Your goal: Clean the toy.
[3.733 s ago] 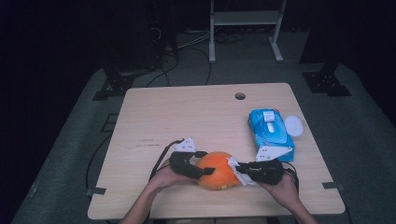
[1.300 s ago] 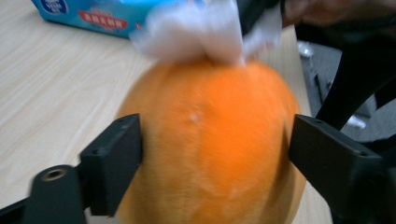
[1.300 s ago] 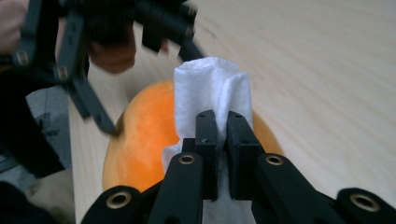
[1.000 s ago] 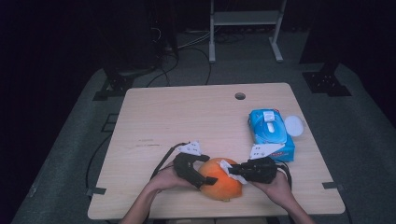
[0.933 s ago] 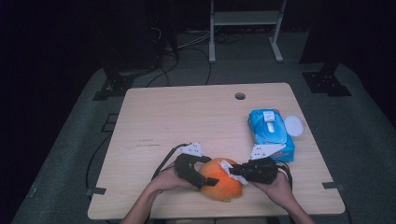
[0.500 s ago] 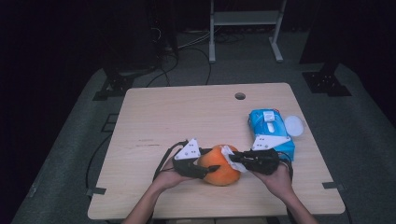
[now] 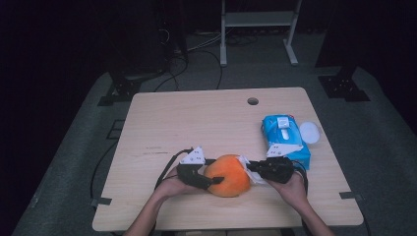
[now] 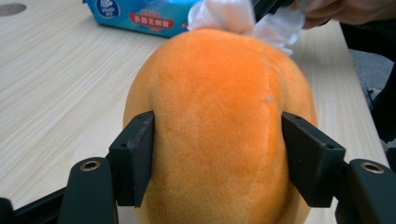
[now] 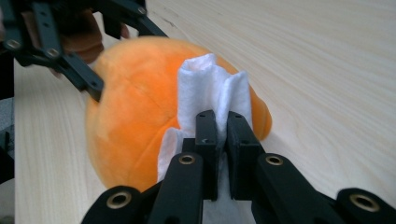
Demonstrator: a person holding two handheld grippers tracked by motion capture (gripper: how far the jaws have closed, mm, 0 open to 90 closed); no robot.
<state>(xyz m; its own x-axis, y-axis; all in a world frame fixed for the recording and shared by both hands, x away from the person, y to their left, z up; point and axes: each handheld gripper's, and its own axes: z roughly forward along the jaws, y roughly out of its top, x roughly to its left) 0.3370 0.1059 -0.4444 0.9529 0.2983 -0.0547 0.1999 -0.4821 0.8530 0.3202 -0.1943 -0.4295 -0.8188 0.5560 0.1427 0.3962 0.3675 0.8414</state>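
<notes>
Now a soft orange plush ball [image 7: 227, 175] gets wiped near the front edge of the pale wooden table [image 7: 196, 118].

The left gripper [image 8: 217, 158] squeezes the ball from both sides. The right gripper [image 9: 217, 140] pinches a folded white wipe [image 9: 212, 93] and presses it on the ball. Wiping looks under way; I cannot tell how much is left. The blue pack of wipes [image 7: 285, 137] lies nearby.

Dark room; grey carpet [image 7: 74, 147]; light wood table [image 7: 196, 118]; white metal rack [image 7: 258, 22] behind.
</notes>
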